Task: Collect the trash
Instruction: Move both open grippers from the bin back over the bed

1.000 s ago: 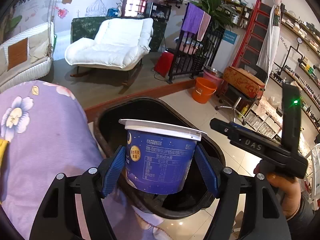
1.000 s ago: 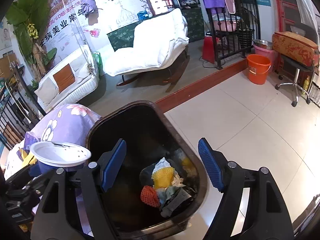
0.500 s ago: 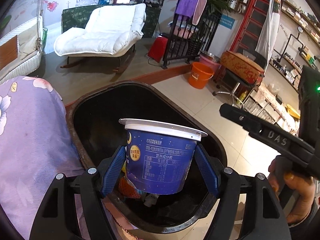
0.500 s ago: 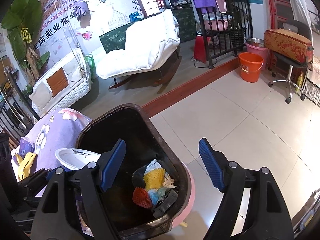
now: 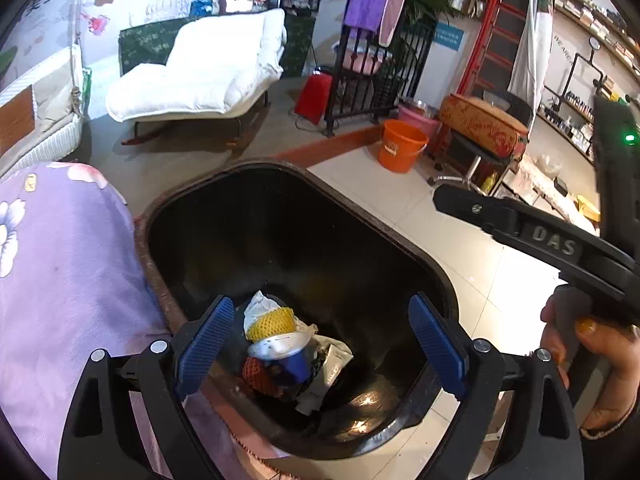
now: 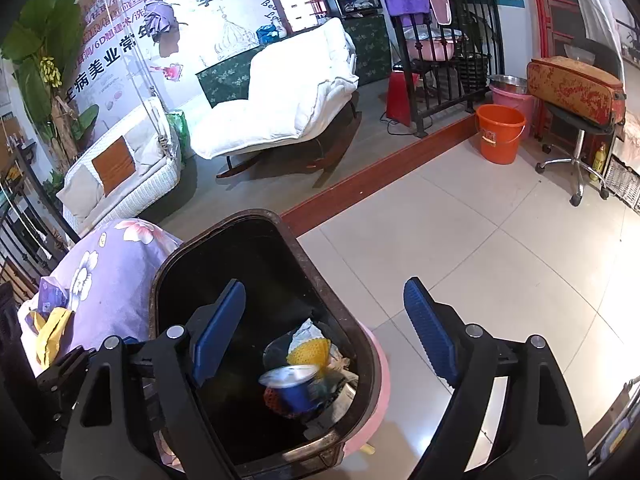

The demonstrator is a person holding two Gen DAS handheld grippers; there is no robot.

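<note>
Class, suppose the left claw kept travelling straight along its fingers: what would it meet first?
Probably the blue yogurt cup lying on the trash pile inside the black-lined bin. The left claw is open and empty above it, though depth is hard to judge.

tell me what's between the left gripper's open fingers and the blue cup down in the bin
Nothing: in the left wrist view the left gripper hangs open over the bin, with only empty air down to the blue cup on the trash.
</note>
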